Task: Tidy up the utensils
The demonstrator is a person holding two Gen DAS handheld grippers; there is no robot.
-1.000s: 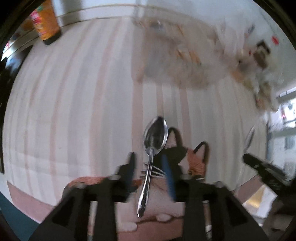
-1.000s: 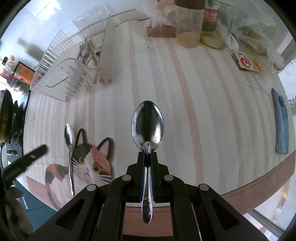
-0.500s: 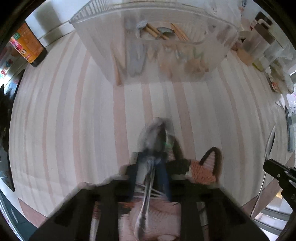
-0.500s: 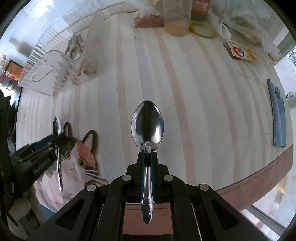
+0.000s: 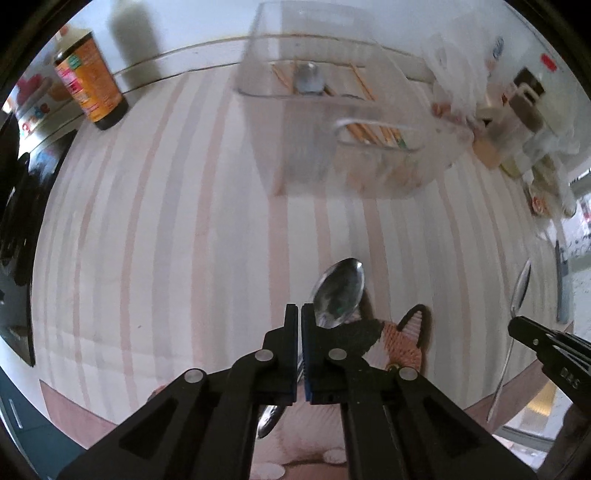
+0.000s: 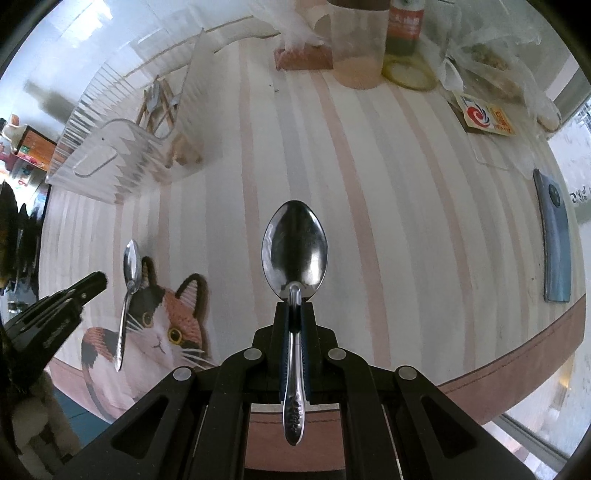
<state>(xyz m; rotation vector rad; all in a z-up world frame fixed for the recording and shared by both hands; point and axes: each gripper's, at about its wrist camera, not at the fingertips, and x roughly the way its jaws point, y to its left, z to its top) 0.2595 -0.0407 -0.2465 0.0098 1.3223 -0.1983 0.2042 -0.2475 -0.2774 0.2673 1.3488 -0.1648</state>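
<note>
My left gripper (image 5: 299, 314) is shut with nothing showing between its pads. It hangs above a steel spoon (image 5: 340, 295) that lies slanted across the cat-picture mat (image 5: 410, 339). In the right wrist view this spoon (image 6: 131, 264) sits clear of the left gripper (image 6: 99, 280). My right gripper (image 6: 295, 306) is shut on the handle of a second spoon (image 6: 295, 251), bowl pointing forward. A clear plastic organizer (image 5: 314, 110) with chopsticks and cutlery in it stands at the far side of the table.
An orange-labelled bottle (image 5: 88, 81) stands far left. A phone (image 6: 554, 236) lies at the right, with a plastic cup (image 6: 356, 48), a green bottle (image 6: 404, 26) and a packet (image 6: 487, 118) behind. The table's brown edge (image 6: 517, 369) runs close in front.
The left jaws, open around the spoon's handle a second ago, have closed and the gripper has risen. The spoon has turned slightly and stays on the mat. The right gripper has held still.
</note>
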